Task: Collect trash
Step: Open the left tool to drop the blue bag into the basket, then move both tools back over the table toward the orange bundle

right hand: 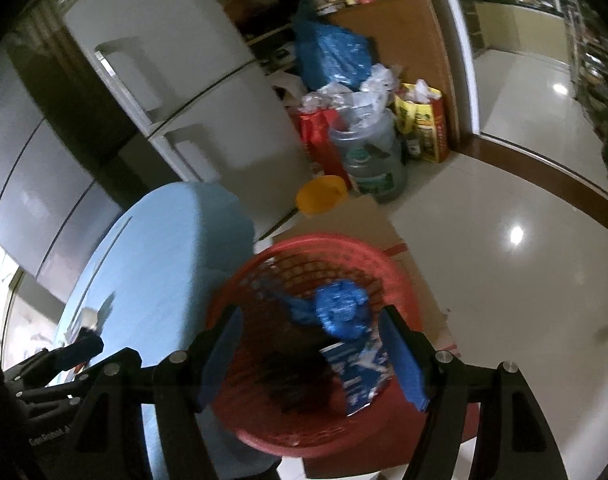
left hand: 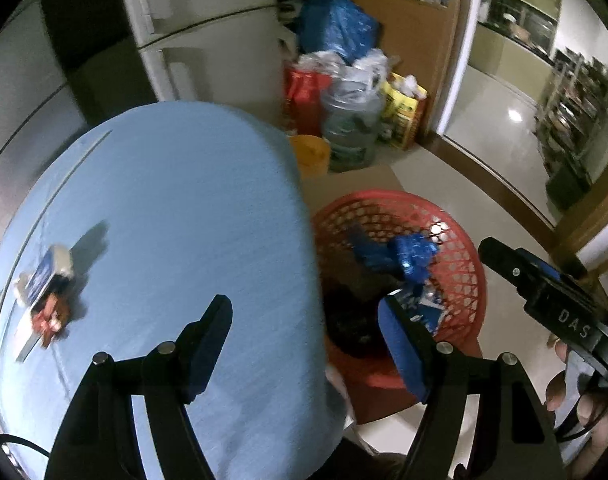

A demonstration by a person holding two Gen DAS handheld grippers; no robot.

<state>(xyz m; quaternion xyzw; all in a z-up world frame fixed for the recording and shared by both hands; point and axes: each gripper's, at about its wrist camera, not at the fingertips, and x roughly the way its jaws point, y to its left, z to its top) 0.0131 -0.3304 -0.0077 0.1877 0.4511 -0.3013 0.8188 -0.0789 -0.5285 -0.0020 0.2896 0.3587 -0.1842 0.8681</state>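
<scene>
Partly done: blue wrapper [right hand: 339,314] and carton [right hand: 357,376] lying in red basket [right hand: 264,264] beneath released, empty right hand-held gripper [right hand: 309,356]; left hand-held gripper [left hand: 304,344] likewise released, more trash [left hand: 46,292] remaining on counter [left hand: 176,200] beyond its left finger.

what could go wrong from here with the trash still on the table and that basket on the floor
1. The leftover wrappers lie far across the blue table from the red basket; a carry could drop them onto the floor.
2. The basket sits tight against the table edge, so a swinging left gripper might knock it.
3. Both views are blurred, so aiming may suffer.
</scene>
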